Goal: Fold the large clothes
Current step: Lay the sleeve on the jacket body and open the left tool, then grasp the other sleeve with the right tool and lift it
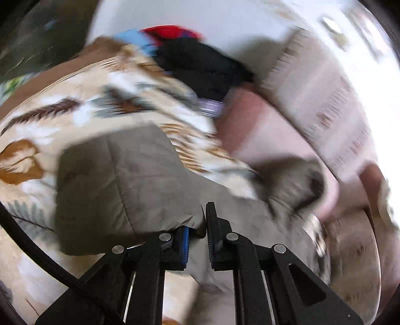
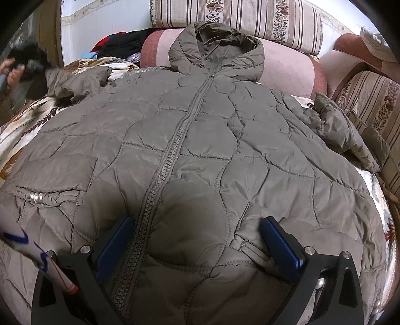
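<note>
A large olive-grey quilted hooded jacket [image 2: 200, 155] lies front up and zipped on a leaf-patterned bedspread [image 2: 30, 117], its hood [image 2: 217, 47] against a pink cushion. My right gripper [image 2: 197, 225] is open, its blue pads just above the jacket's lower front, one on each side of the zipper. My left gripper [image 1: 200, 225] is shut on the jacket's left sleeve [image 1: 120, 182] and holds it lifted over the bedspread [image 1: 75, 110]; that view is motion-blurred. The left gripper also shows in the right wrist view [image 2: 30, 67] at the far left, at the sleeve's cuff [image 2: 75, 82].
A pile of black, red and blue clothes [image 2: 120, 45] lies at the back left, also in the left wrist view [image 1: 195, 60]. Striped floral sofa cushions [image 2: 237, 17] line the back and right side [image 2: 375, 100]. A pink bolster [image 2: 287, 67] lies behind the hood.
</note>
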Motion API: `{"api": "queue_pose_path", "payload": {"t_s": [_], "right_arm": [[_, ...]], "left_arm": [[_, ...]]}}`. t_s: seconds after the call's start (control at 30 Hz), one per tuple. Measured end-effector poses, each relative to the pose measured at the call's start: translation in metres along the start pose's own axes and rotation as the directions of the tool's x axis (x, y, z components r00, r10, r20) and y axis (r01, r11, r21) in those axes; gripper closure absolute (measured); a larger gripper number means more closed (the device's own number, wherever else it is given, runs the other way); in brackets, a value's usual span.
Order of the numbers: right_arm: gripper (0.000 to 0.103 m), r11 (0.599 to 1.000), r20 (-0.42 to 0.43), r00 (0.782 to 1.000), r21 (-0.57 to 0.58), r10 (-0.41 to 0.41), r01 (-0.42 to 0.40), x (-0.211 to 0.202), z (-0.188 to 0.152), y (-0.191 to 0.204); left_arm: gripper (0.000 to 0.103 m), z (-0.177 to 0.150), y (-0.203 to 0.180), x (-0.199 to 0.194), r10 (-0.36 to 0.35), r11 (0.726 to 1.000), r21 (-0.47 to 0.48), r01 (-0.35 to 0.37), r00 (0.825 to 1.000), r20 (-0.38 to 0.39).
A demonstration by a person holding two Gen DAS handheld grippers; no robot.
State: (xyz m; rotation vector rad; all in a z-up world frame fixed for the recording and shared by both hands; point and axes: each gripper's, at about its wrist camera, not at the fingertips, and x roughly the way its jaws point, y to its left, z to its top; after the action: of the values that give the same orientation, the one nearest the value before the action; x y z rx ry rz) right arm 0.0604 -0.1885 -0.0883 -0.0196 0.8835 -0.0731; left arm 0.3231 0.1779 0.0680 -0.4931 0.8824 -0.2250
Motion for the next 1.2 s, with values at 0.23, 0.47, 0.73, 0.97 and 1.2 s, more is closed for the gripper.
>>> {"api": "queue_pose_path", "payload": {"t_s": [0.23,0.47,0.73,0.97,1.2], "right_arm": [[0.000,1.000,0.000,1.000,0.019,0.012,-0.012,-0.012,0.003,-0.004],[0.000,0.992,0.052,0.998,0.124,-0.035,0.028,-0.058,0.007,-0.044],[0.000,0.977,0.051,0.998,0.212,-0.027,0.016,-0.072,0.026,-0.080],[0.000,0.964,-0.020,1.000,0.266,-0.022,0.026,-0.018,0.072,-0.100],[0.014,0.861,-0.139,0.988,0.509,0.063,0.016,0.068,0.120,-0.145]], "left_arm": [[0.092,-0.086,-0.117,0.017,-0.151,0.967,0.188,0.171,0.982,-0.116],[0.062,-0.188,-0.179,0.058,-0.039,0.918,0.373,0.131,0.969,-0.243],[0.028,-0.258,-0.136,0.003,0.105,0.895,0.438,-0.084,0.994,-0.024],[0.028,-0.284,-0.088,0.007,0.246,0.846,0.480,-0.234,0.969,0.040],[0.021,-0.292,-0.074,0.016,0.205,0.869,0.449,-0.209,0.977,0.059]]}}
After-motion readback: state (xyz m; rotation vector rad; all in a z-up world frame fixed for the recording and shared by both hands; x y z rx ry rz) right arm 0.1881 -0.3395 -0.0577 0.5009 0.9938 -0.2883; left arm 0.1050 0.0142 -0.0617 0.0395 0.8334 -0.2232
